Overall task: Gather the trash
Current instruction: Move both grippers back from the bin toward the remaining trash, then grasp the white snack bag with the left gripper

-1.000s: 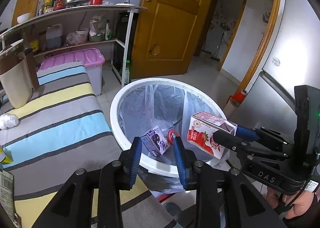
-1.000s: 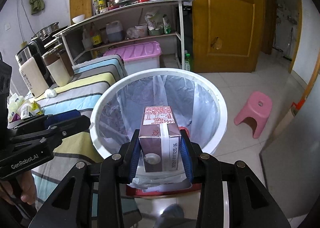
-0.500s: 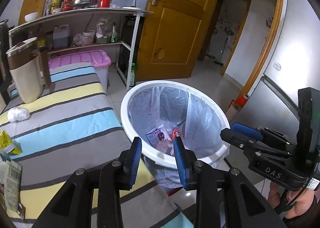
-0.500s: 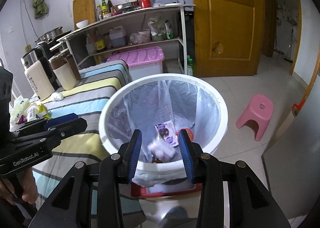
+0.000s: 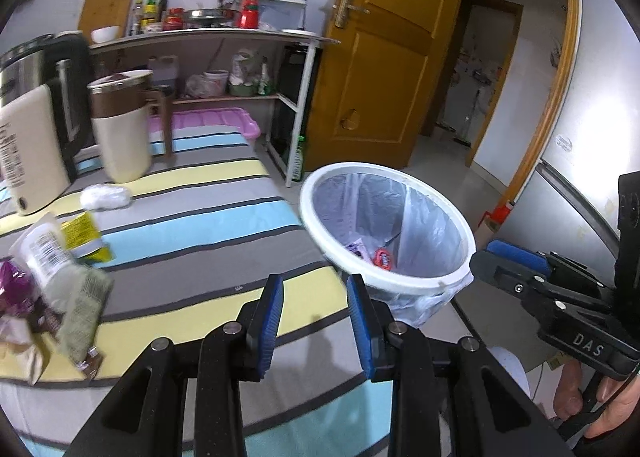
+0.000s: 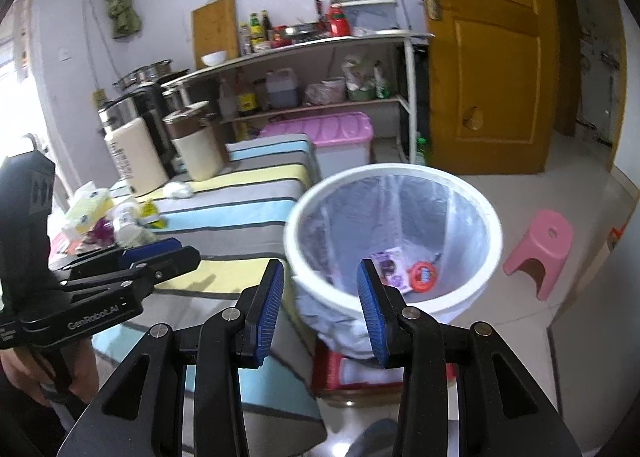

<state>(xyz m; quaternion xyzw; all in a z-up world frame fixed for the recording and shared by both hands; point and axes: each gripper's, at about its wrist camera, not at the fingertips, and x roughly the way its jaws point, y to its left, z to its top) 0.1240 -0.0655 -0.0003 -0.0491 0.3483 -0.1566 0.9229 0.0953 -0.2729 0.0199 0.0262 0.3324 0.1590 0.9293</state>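
Note:
A white bin (image 5: 400, 277) (image 6: 486, 213) lined with a clear bag stands on the floor beside the striped table (image 5: 208, 241) (image 6: 256, 213). Inside it lie a purple carton (image 6: 390, 263) and a red round wrapper (image 6: 422, 277). My left gripper (image 5: 316, 317) hangs open and empty over the table's near edge, left of the bin. My right gripper (image 6: 320, 309) is open and empty over the bin's near rim. Wrappers and packets (image 5: 52, 281) (image 6: 116, 221) lie in a pile at the table's left. A crumpled white ball (image 5: 106, 196) (image 6: 178, 189) rests farther back.
A cream kettle (image 5: 120, 125), a cream bottle (image 5: 28, 161) and a steel pot stand at the table's back left. Behind are a shelf rack (image 6: 320, 69), a pink storage box (image 6: 332, 133) and a yellow door (image 5: 384, 57). A pink stool (image 6: 540, 245) sits right of the bin.
The right gripper let go of the red and white carton, which dropped into the bin. Both grippers then swung left, away from the bin toward the table and its pile of wrappers.

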